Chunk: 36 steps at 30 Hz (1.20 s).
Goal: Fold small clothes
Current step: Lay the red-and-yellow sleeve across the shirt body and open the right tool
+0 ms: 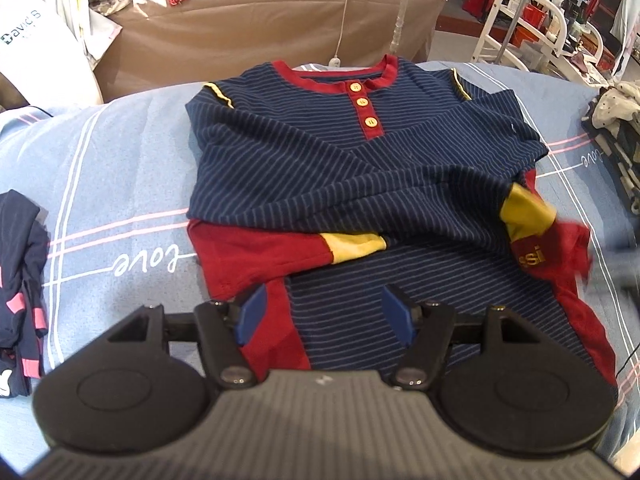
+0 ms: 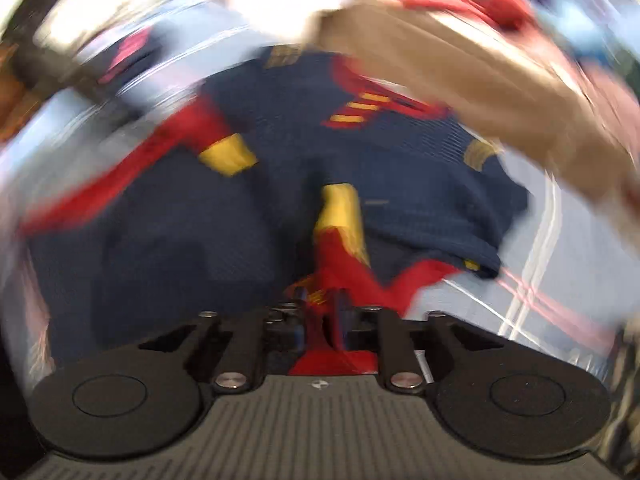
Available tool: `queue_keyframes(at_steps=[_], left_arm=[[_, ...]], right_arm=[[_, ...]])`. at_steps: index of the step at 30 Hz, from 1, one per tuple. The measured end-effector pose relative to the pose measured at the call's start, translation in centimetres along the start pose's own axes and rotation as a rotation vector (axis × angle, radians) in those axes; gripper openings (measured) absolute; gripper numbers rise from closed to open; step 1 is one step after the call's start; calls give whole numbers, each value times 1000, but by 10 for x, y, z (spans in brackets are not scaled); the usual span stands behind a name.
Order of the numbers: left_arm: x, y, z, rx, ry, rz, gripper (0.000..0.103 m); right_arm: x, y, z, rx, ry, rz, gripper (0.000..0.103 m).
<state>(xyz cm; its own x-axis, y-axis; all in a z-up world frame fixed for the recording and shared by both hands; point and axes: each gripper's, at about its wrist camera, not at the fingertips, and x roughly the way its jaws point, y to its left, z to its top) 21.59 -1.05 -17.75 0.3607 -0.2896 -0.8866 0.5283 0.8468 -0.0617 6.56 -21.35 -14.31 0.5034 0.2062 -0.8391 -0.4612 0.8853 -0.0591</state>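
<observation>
A small navy striped shirt (image 1: 320, 160) with a red collar, yellow buttons and red-and-yellow sleeves lies face up on the blue bedsheet (image 1: 120, 184). One sleeve (image 1: 288, 254) is folded across its front. My left gripper (image 1: 324, 308) is open, hovering just above the shirt's lower hem. In the blurred right wrist view my right gripper (image 2: 330, 312) is shut on the red cuff of the other sleeve (image 2: 340, 232), holding it over the shirt (image 2: 200, 240). That cuff shows blurred at the right in the left wrist view (image 1: 560, 248).
A dark folded garment with pink trim (image 1: 20, 288) lies at the left edge of the sheet. A crumpled pile of clothes (image 1: 616, 128) sits at the far right. A brown covered couch (image 1: 260, 20) stands behind the bed, and a white rack (image 1: 532, 20) at back right.
</observation>
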Motion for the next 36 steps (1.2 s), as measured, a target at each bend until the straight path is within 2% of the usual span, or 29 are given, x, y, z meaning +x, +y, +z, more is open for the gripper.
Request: queue_keyframes(at_steps=[1,2,3,5,7,9,10,11,12,14,15,16,17,18,20,21,24,25,27,29,31,33,34,35,36], left_arm=[[1,-1,-1,4,5,-2,64],[2,-2,-1,9,10,-5,64],[2,-3,-2,13,12,-7,64],[2,-6,-4,20,14,-11,64],[2,-9,-4,31,21,-14,64],[2,-11,-4,42,23,-16,64],[1,-12,-4,45,24,-17,64],[0,-13,-4,48,23,-18,64],[-1,-13,-3,51,21,-18,65],[-3,-14,-3,61,19,-14,65],[-4,-14,-3,63,18,-12,66],[-5,-13,-3,63,19,-10,66],[-5,-12,-3,62,21,-8,66],[-6,-10,-3,59,20,-6,66],[-8,-7,-3,53,16,0,66],[-9,-6,-3,49,13,2,66],[-12,-2,-2,29,-4,6,66],[-12,-1,-1,19,-7,3,66],[-10,0,0,12,-8,-3,66],[-5,-1,1,17,-6,-4,66],[-1,-1,3,9,1,-9,66],[4,-1,4,10,12,-10,66],[4,-2,5,20,17,-8,66],[4,-3,5,30,17,-5,66],[4,-3,5,39,14,-5,66]], right_arm=[[-3,12,-10,-56,33,88,44],[-4,19,-20,-60,82,170,43],[-5,22,-31,-18,123,202,42],[-10,9,-46,141,127,171,42],[-17,-20,-53,401,75,109,44],[-21,-58,-60,697,-7,51,61],[-19,-75,-65,816,-30,20,63],[-17,-87,-68,880,-43,-12,66],[-12,-96,-69,884,-45,-31,66],[3,-98,-62,773,-21,18,66],[11,-97,-57,697,5,36,56],[17,-97,-53,643,30,51,39],[23,-102,-44,614,57,93,11],[23,-105,-36,575,72,125,10],[9,-109,-10,397,71,84,9],[-4,-115,4,346,43,32,9],[-66,-141,36,348,-136,-130,9],[-86,-138,44,287,-189,-180,9],[-109,-122,45,150,-254,-151,11],[-105,-100,31,61,-188,-61,12],[-80,-78,4,17,-48,-30,15],[-53,-62,-34,-18,47,-51,51],[-39,-58,-52,-2,99,-50,61],[-28,-58,-67,39,149,-29,64],[-23,-61,-78,112,170,-8,63]])
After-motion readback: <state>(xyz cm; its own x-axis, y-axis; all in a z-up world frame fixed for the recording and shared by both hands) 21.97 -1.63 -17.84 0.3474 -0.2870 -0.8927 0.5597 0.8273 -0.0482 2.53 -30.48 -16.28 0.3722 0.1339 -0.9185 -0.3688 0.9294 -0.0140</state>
